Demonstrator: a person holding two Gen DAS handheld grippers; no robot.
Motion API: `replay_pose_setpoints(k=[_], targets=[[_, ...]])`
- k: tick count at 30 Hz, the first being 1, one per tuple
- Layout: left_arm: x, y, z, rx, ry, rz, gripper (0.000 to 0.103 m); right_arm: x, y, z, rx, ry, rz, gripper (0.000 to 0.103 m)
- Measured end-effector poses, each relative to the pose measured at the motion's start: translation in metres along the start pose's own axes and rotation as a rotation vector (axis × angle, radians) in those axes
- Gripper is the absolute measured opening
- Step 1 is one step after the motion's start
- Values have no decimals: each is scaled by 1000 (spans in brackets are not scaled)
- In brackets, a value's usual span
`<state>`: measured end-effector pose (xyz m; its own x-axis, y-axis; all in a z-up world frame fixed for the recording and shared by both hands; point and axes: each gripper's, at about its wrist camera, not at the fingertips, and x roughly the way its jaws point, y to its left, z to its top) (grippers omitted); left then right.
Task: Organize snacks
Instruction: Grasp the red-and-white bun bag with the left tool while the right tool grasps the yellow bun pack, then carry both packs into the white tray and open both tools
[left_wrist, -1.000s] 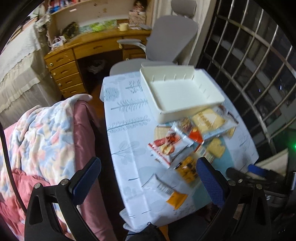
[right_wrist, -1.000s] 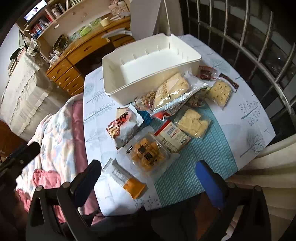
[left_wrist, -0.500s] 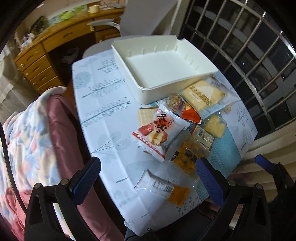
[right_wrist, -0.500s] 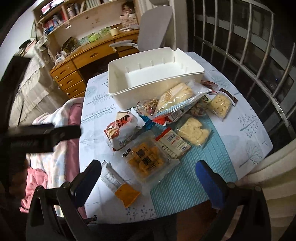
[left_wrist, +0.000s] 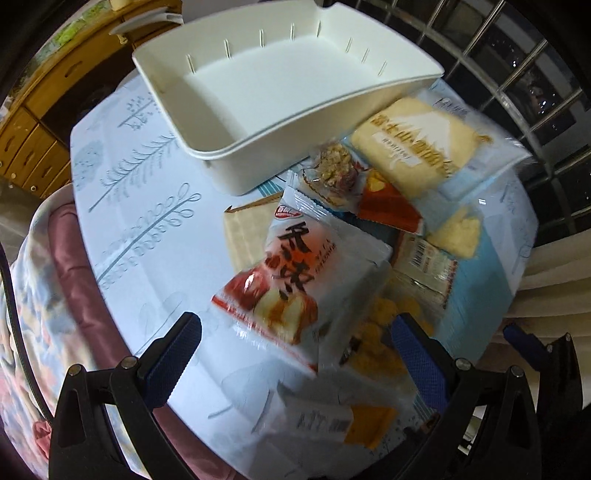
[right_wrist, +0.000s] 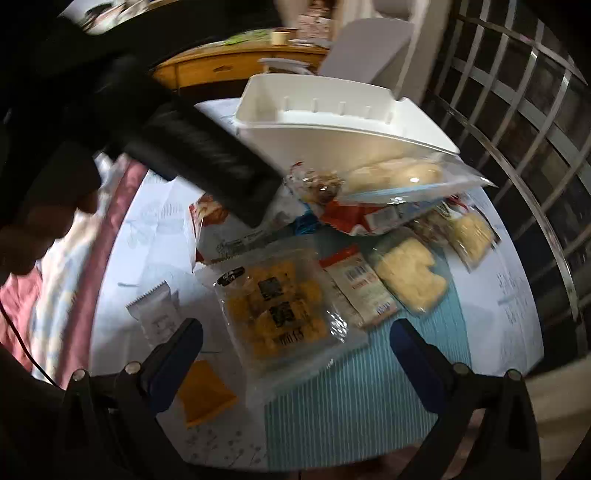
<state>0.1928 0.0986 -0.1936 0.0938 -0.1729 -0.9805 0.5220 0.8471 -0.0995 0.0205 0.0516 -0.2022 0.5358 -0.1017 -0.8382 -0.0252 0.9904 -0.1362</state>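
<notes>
A: Where do the grippers stand?

B: The left gripper is spread wide with nothing between its blue-padded fingers, and it has come down close over the white-and-red foil snack bag with black brush characters. A second ago it hung high enough to take in the whole table; now that bag fills the middle of its view. The right gripper is also wide open and empty, and has dropped towards the clear packet of golden-brown biscuit pieces.

A: So what does that mean for the job?

B: I judge the first pick is about to begin. The large white plastic bin with slotted walls holds nothing yet, and every snack lies on the pale tree-print tablecloth just in front of it.

A: Can anything be read?

B: Little. The red-and-white bag carries big black Chinese characters and a small red logo near its top seam, too blurred to spell out. The clear-wrapped square yellow cake leaning on the bin has white characters beneath a mountain outline, which I cannot make out with certainty. The small flat white-and-red packet shows a barcode, and the white-and-orange sachet nearest the edge another.
</notes>
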Motion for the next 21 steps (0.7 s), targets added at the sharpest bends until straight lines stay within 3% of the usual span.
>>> replay_pose_setpoints(k=[4,8,15,21], targets=[[25,1,11,-20,56,55,102,19,9,-1,-87,-1,0,101],[39,3,16,-33,82,34,102,37,13,-2,-140,15,5,101],[57,3,19,-23,109,54,95,58,15,-3,-166,63,31,95],[68,4,21,-18,119,60,89,68,19,-9,-168,84,1,93]])
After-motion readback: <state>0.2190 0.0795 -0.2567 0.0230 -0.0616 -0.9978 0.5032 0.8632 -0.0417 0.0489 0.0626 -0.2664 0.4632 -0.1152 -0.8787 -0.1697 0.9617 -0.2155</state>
